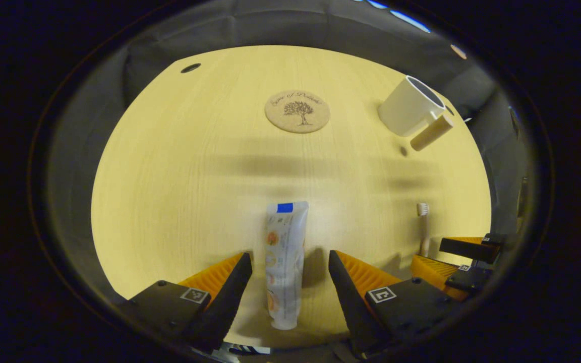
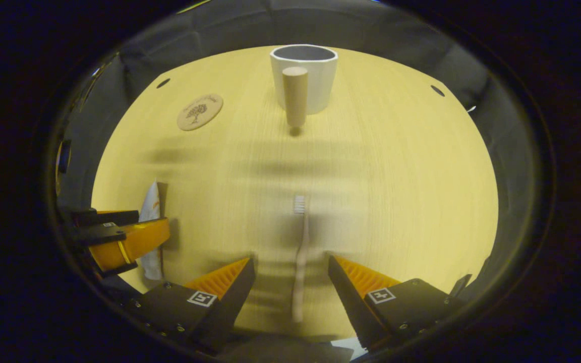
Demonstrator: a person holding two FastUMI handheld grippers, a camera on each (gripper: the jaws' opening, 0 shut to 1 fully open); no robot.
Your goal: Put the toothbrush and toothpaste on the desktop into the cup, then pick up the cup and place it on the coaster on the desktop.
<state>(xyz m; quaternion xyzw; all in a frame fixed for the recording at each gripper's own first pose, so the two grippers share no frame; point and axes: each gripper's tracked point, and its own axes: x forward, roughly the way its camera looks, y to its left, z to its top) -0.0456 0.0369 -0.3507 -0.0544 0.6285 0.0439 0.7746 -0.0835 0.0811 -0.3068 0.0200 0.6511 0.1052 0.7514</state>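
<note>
A white toothpaste tube lies flat on the wooden desktop, lengthwise between the fingers of my open left gripper, apart from both. A pale toothbrush lies between the fingers of my open right gripper, bristles pointing away, untouched. A white cup with a wooden peg handle stands upright at the far side, straight ahead in the right gripper view; the cup is at the far right in the left gripper view. The round cork coaster with a tree print lies far ahead of the left gripper.
Small round holes mark the desktop's far corners. The other gripper sits to the right in the left gripper view, next to the toothbrush. In the right gripper view, the left gripper and toothpaste are at the left edge. Dark cloth walls surround the desk.
</note>
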